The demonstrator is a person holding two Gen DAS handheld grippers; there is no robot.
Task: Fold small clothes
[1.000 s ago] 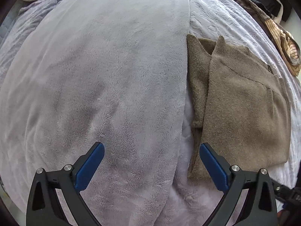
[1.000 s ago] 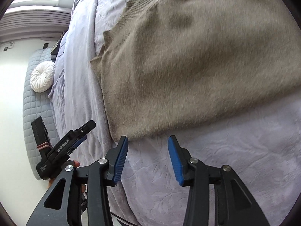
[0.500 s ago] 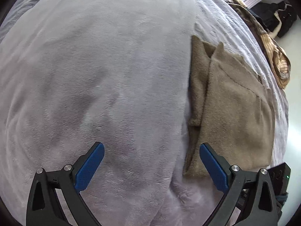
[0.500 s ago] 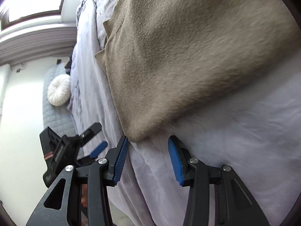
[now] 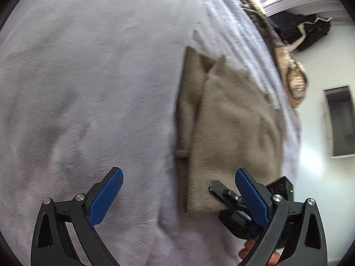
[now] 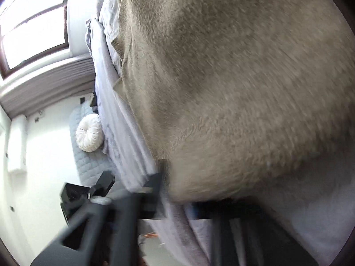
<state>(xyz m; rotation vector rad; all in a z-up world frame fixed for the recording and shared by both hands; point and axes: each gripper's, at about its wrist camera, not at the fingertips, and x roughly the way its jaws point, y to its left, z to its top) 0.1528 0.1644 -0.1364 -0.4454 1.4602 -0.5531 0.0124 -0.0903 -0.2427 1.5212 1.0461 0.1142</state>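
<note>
A folded brown sweater lies on the grey bed, right of a plush grey blanket. My left gripper hovers open above the blanket's edge and the sweater's near left side, with nothing between its blue pads. The right gripper reaches in from the lower right onto the sweater's near corner. In the blurred right wrist view the sweater fills the frame. There the right gripper has its jaws closing, with the sweater's near corner pinched between them.
Patterned brown clothes hang along the bed's far right edge, with dark items behind. A round white cushion lies near the quilted headboard, below a window. A person's fingers hold the right gripper's handle.
The right gripper sank to the sweater's near corner, rolled, and its jaws went from apart to closed on the cloth. The left view swung right, and the right gripper came into it.
</note>
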